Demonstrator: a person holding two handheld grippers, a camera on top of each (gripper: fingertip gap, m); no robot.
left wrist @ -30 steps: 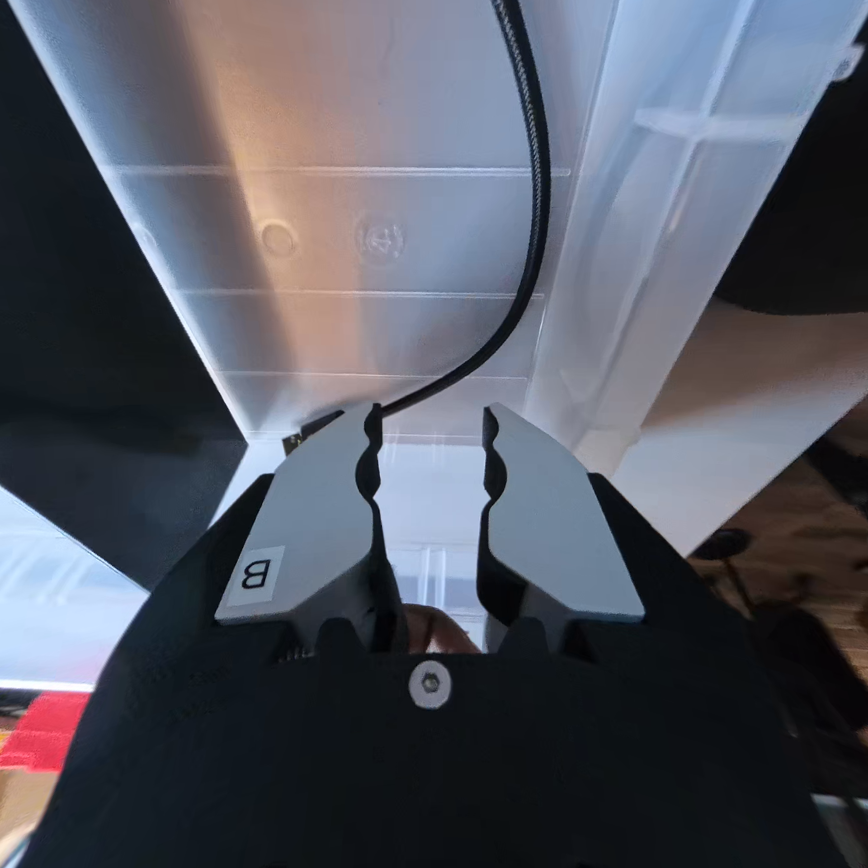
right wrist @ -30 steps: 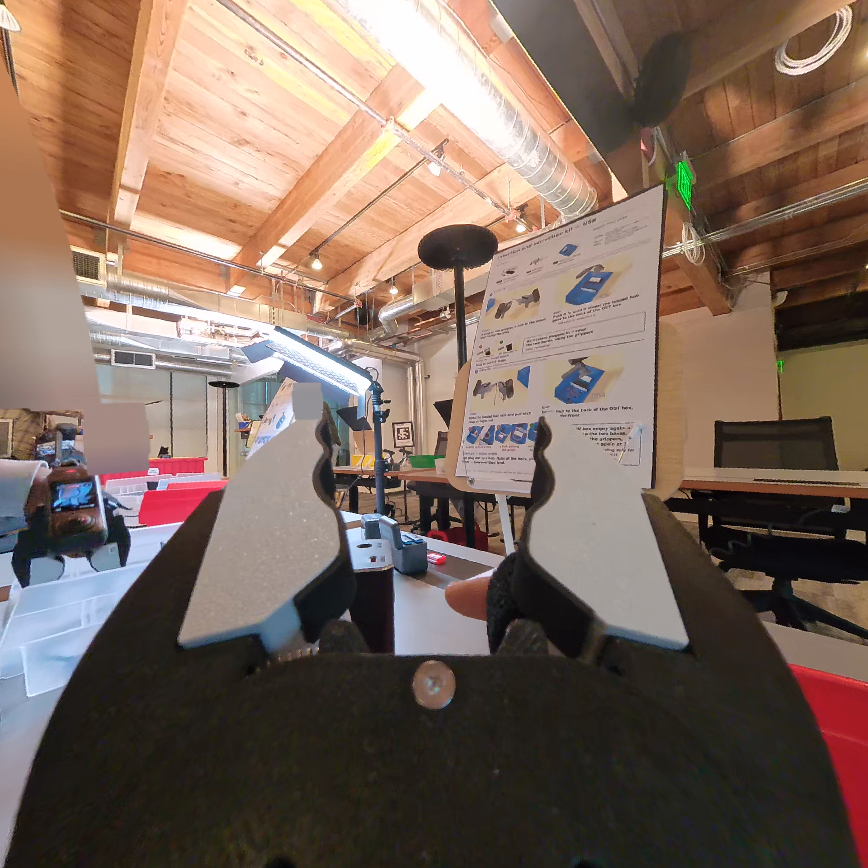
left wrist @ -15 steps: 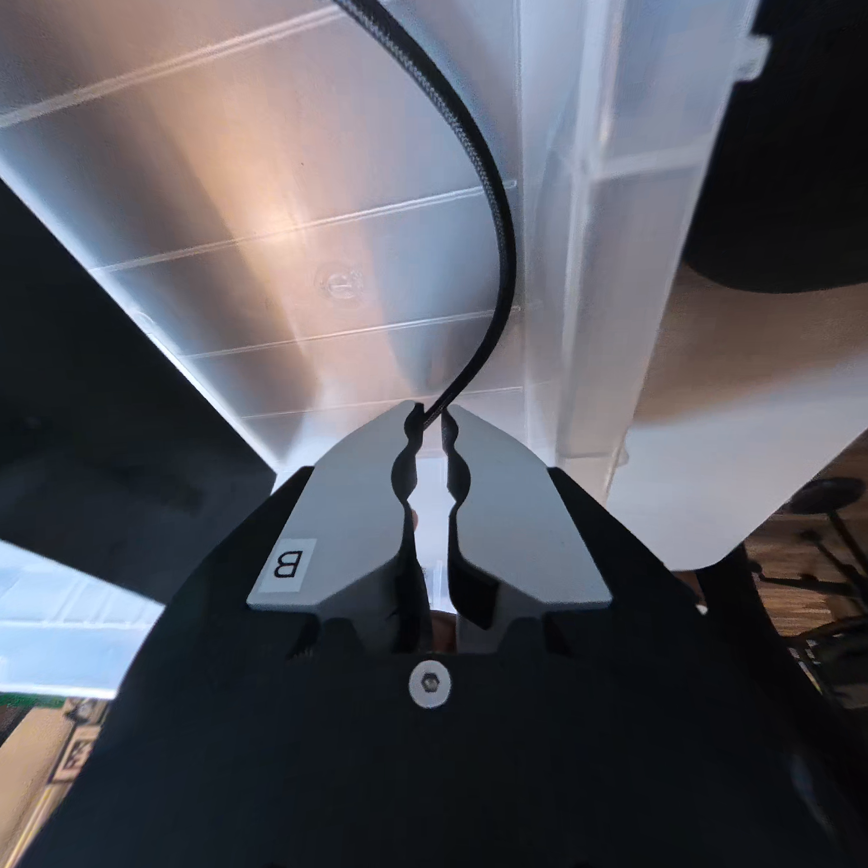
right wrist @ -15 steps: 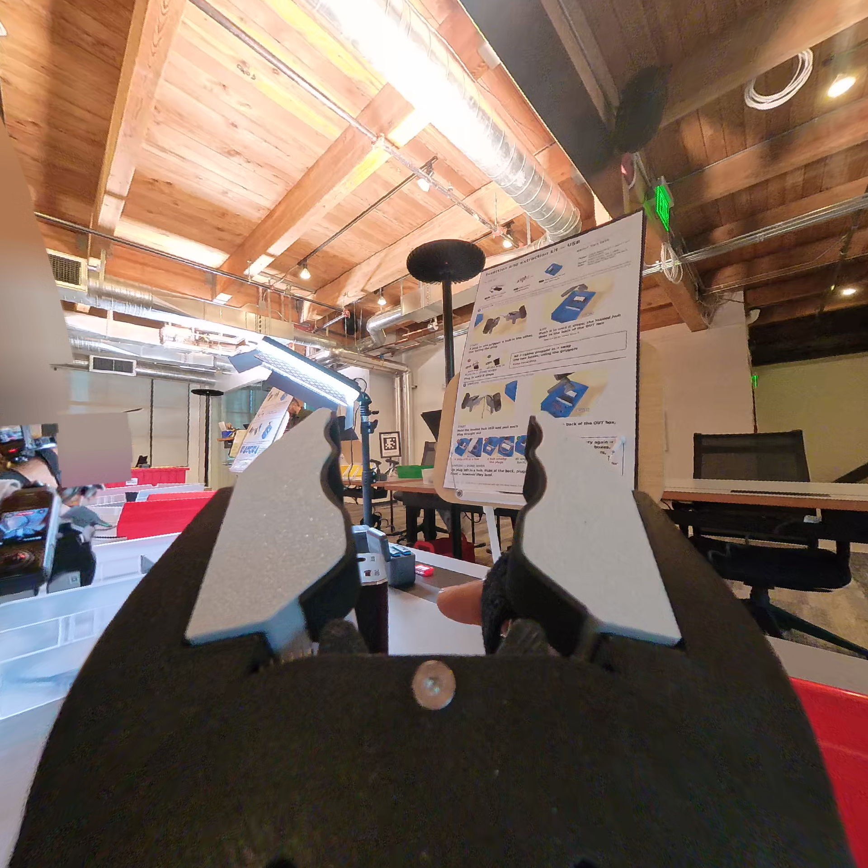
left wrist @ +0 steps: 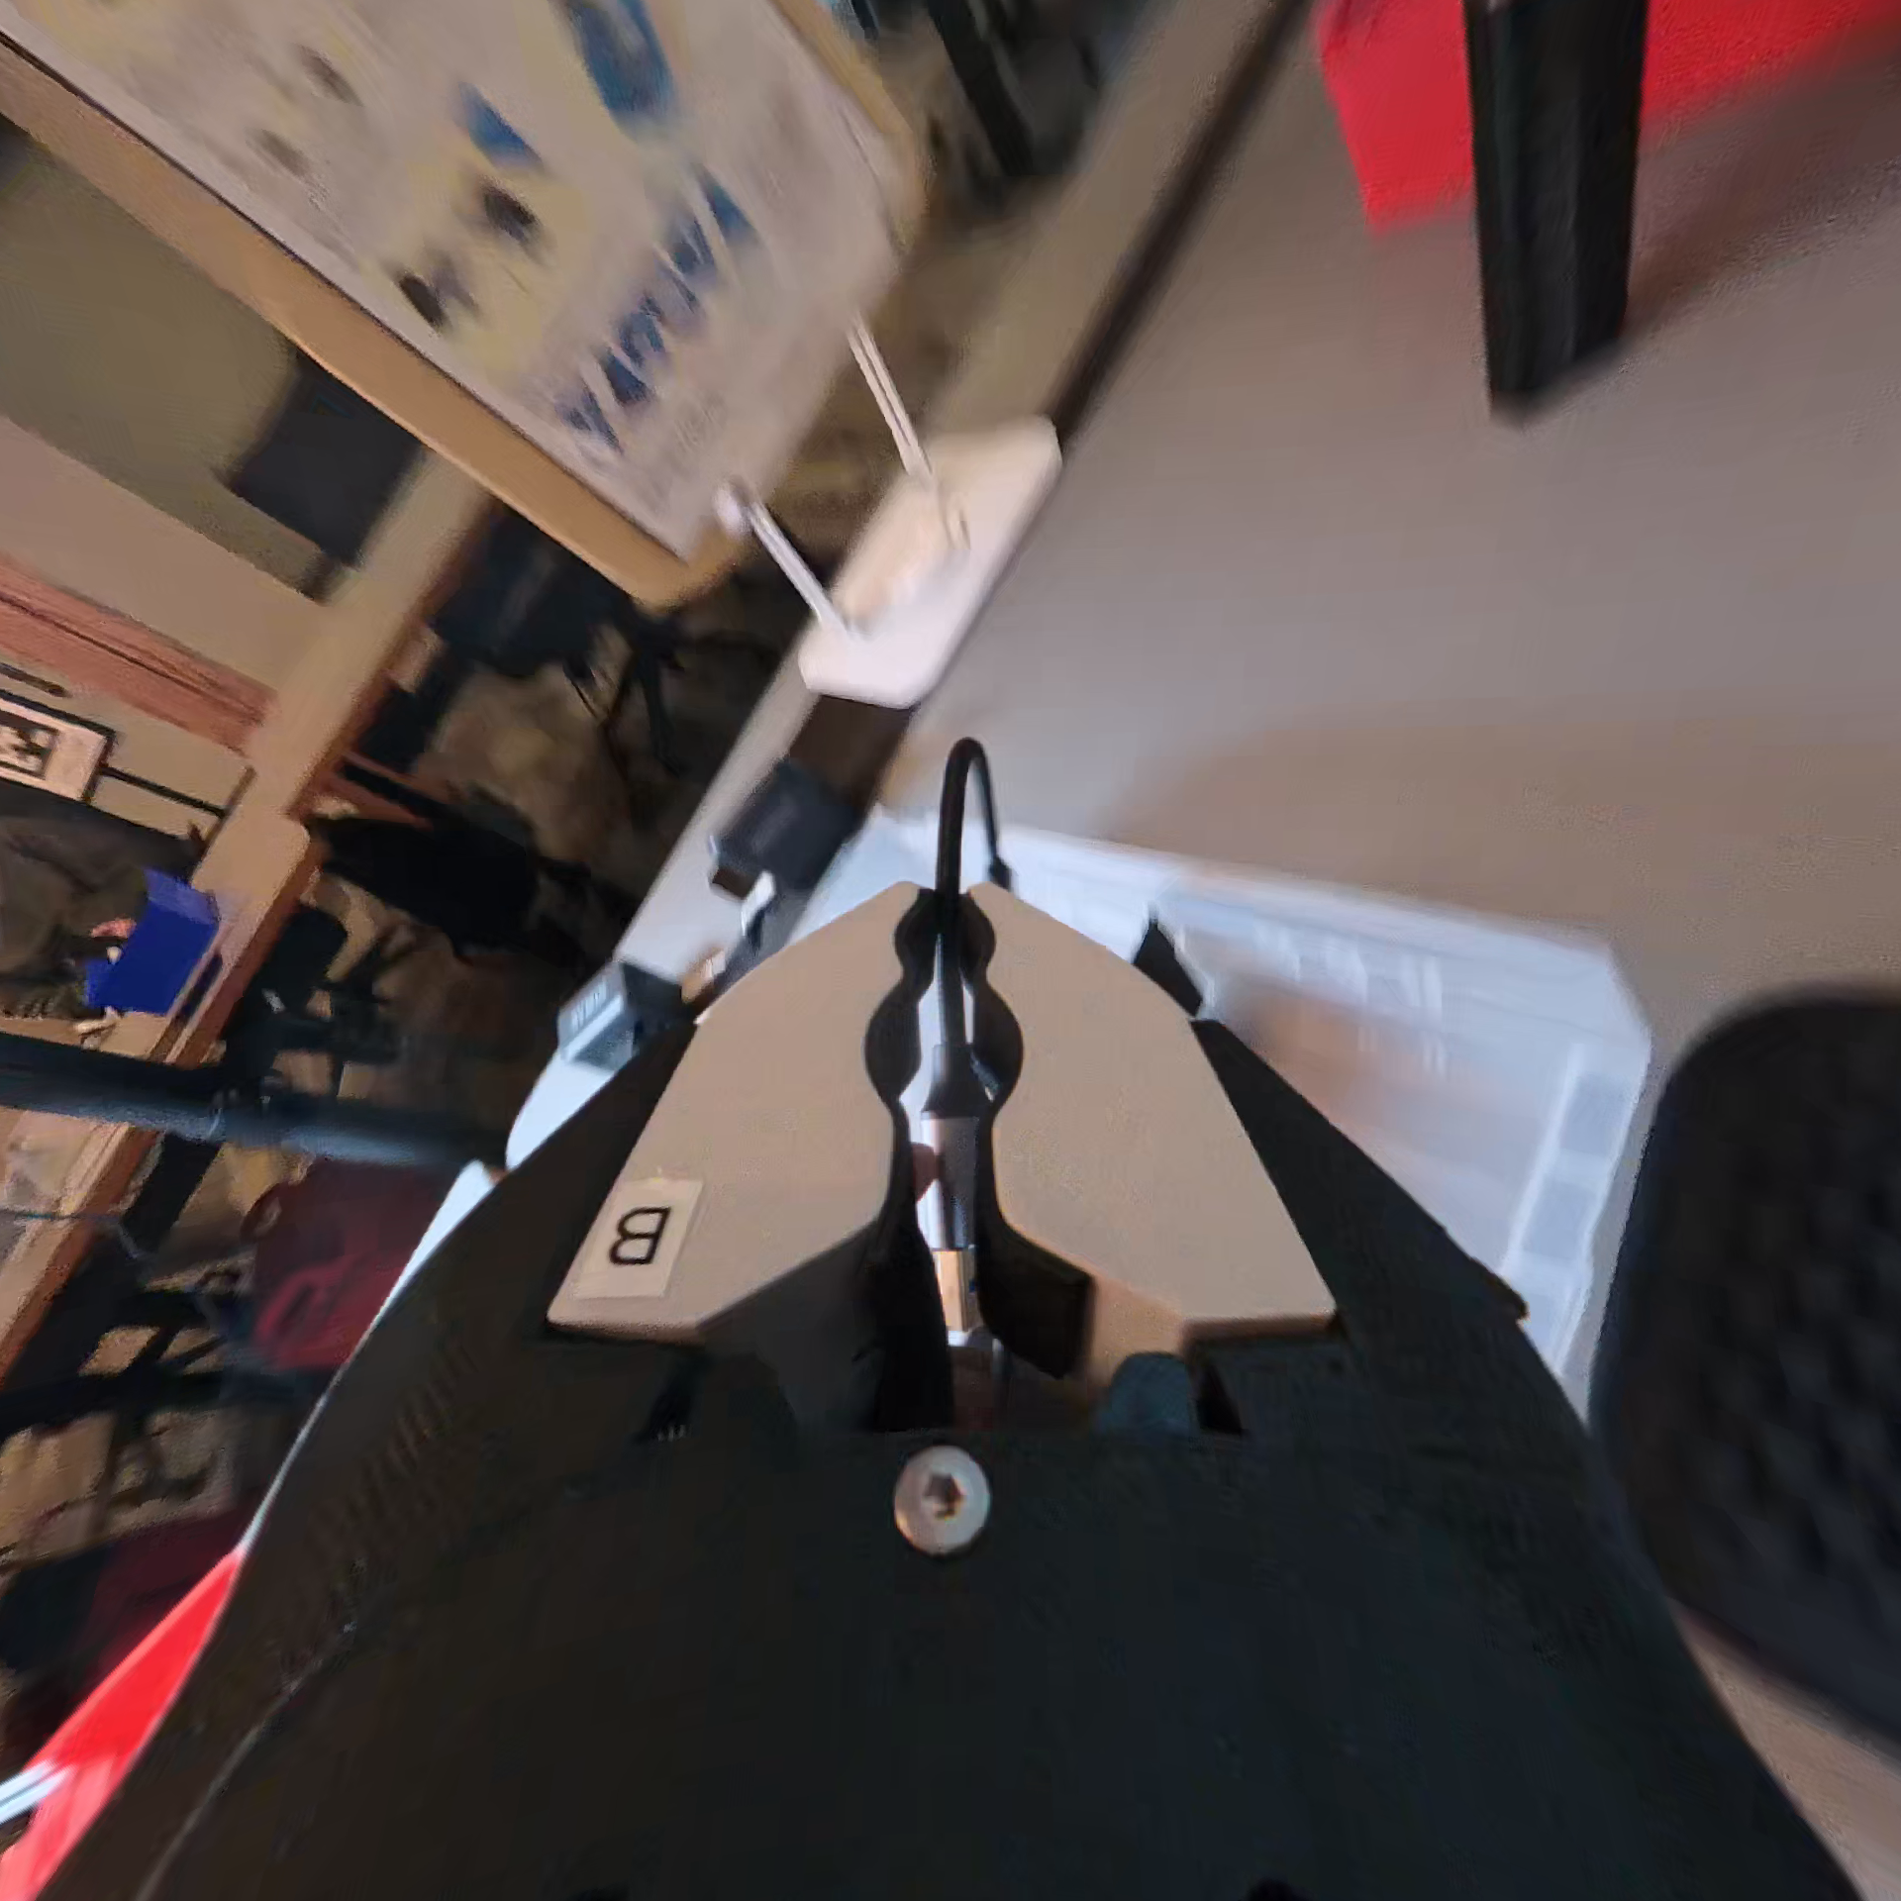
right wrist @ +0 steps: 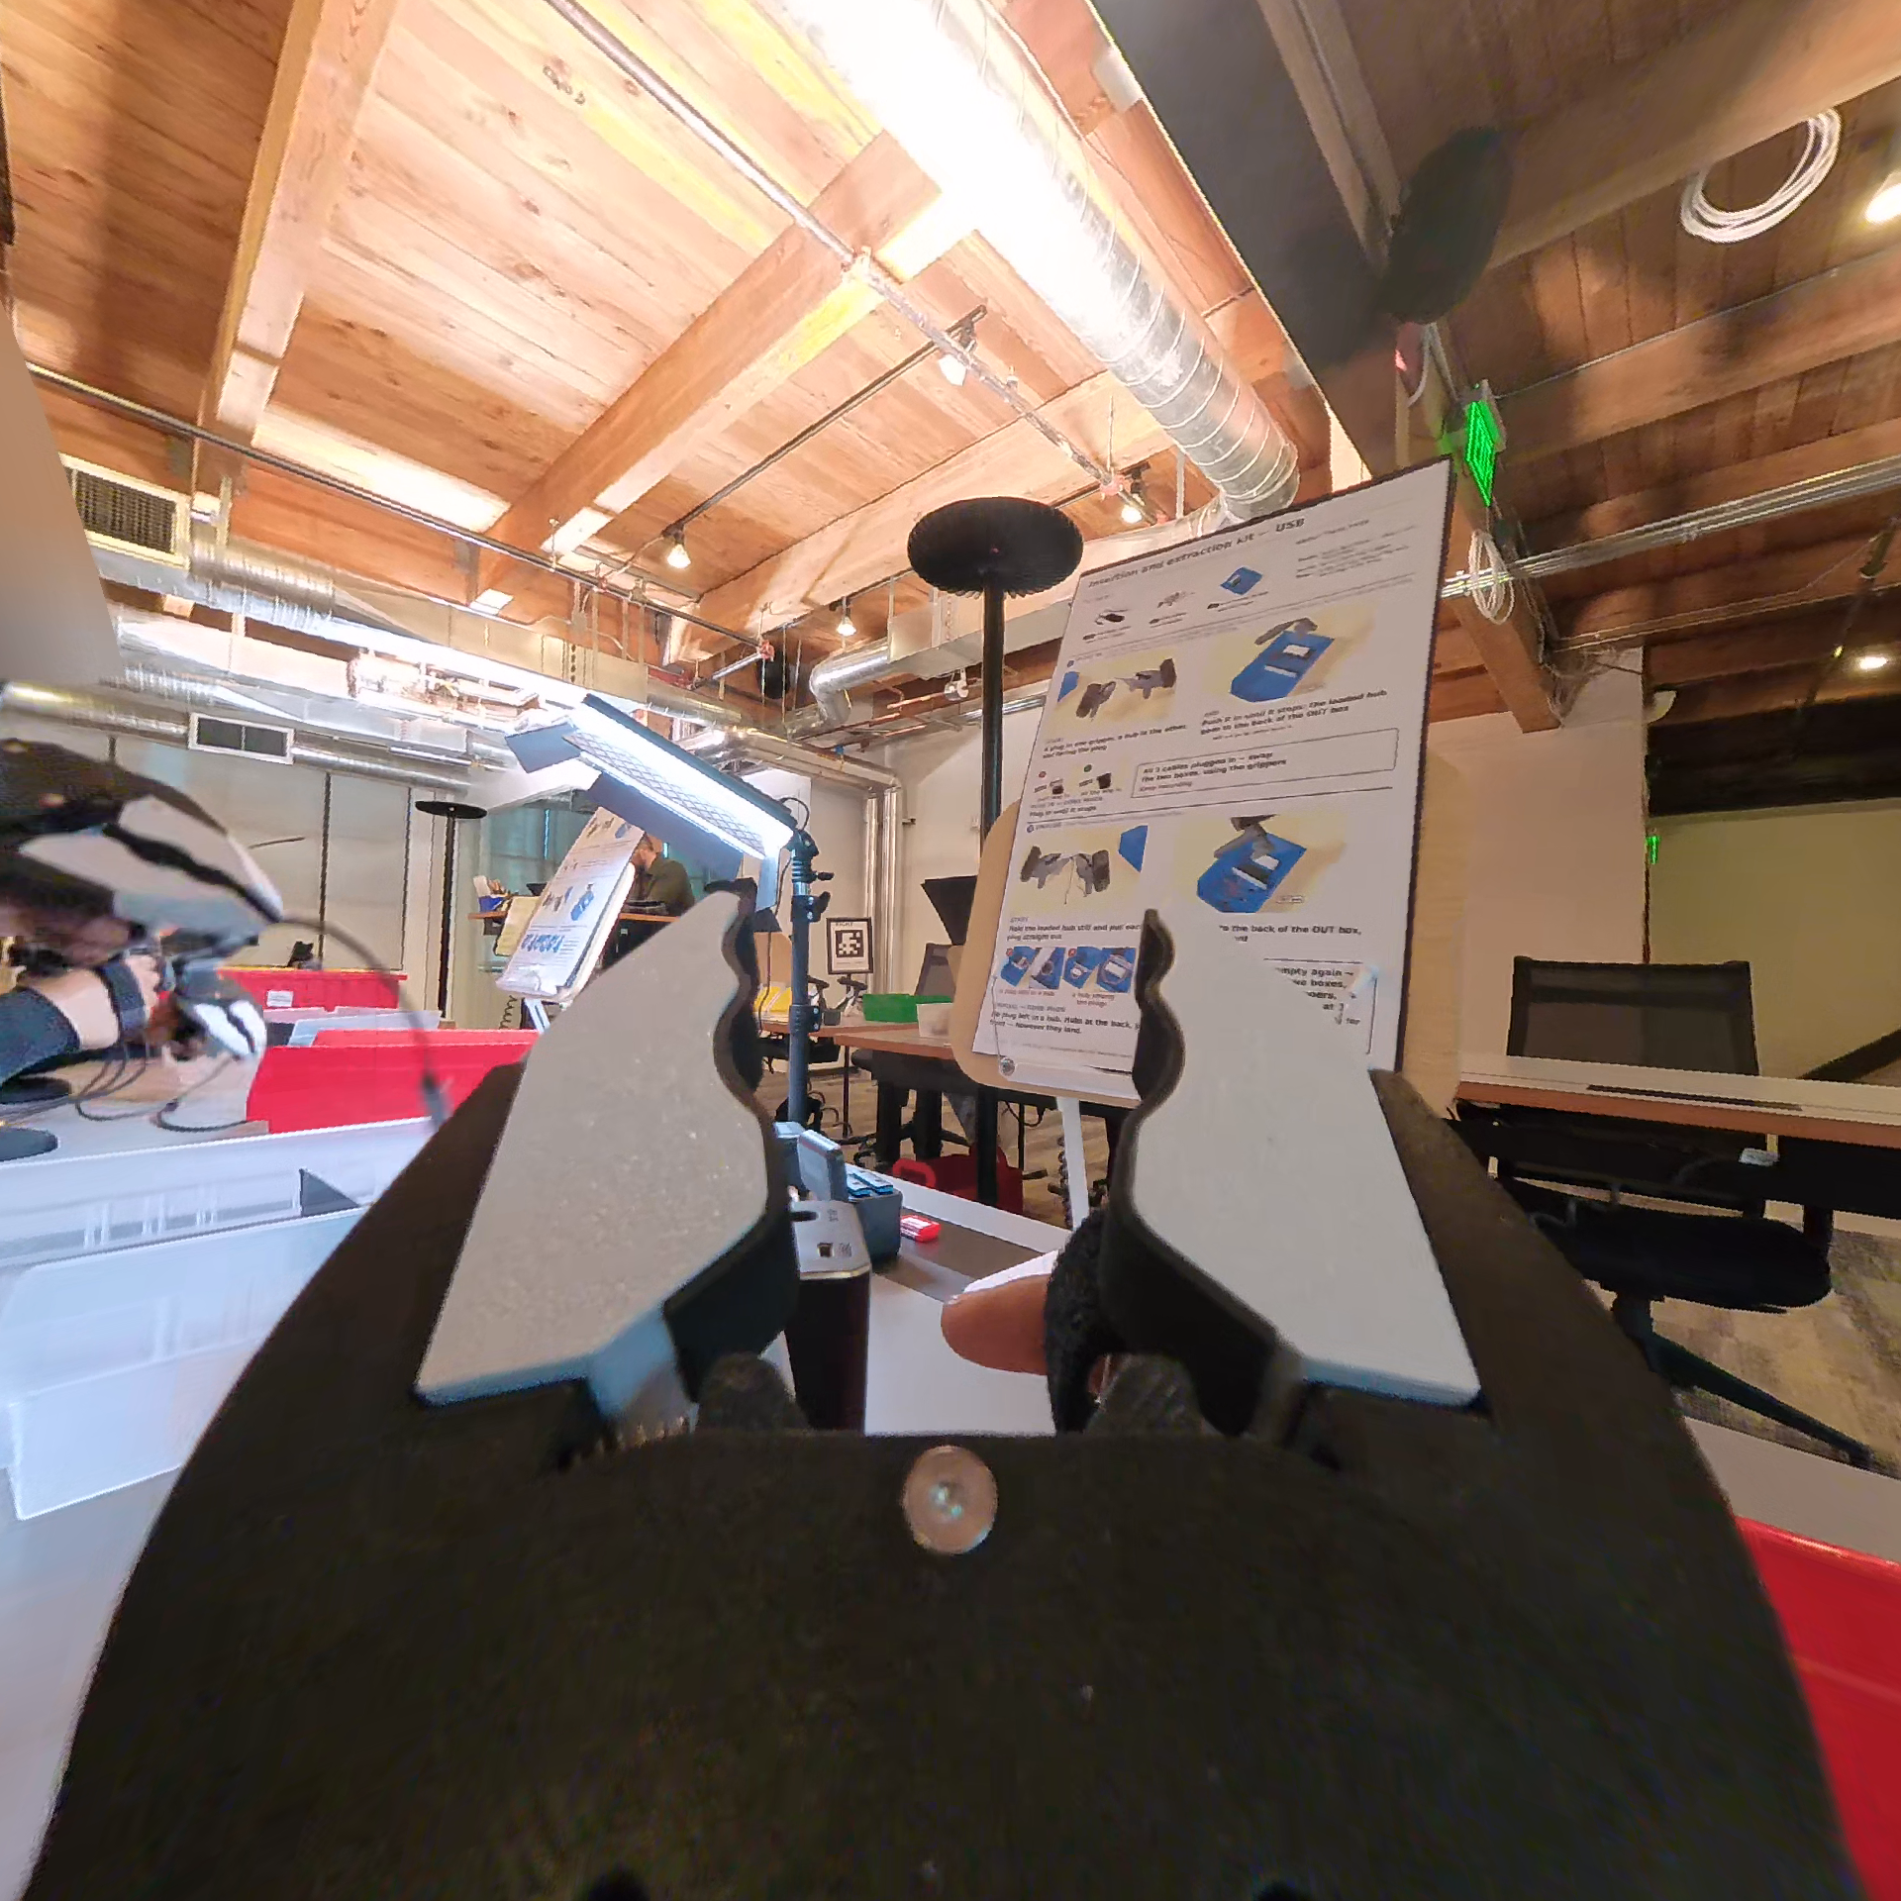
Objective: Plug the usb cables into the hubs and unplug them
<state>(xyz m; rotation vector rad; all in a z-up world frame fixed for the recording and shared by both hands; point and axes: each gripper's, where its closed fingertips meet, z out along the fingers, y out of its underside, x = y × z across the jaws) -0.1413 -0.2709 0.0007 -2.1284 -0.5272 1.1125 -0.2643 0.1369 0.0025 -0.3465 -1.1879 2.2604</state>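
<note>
My left gripper (left wrist: 952,905) is shut on a black USB cable (left wrist: 965,792). Its silver plug (left wrist: 952,1162) lies between the fingers and the cable arcs out past the tips. The view is motion-blurred. A dark hub-like device (left wrist: 779,831) lies on the white table just beyond the tips. My right gripper (right wrist: 941,916) is open and empty, held level above the table. A dark device with a silver top (right wrist: 831,1306) stands behind its fingers. The left gripper also shows in the right wrist view (right wrist: 154,874), raised, with the cable (right wrist: 417,1018) dangling from it.
A clear plastic bin (left wrist: 1420,1039) lies right of the left gripper, and clear bins (right wrist: 154,1286) sit at left. Red bins (right wrist: 360,1070) stand behind, another (right wrist: 1841,1697) at lower right. An instruction board (right wrist: 1234,802) and a black pole (right wrist: 993,772) stand ahead. Spacing between my two grippers at the tips: around 45 centimeters.
My left gripper closed on the cable inside the clear bin, lifted it out and swung round toward the table. My right gripper stayed open and hardly moved.
</note>
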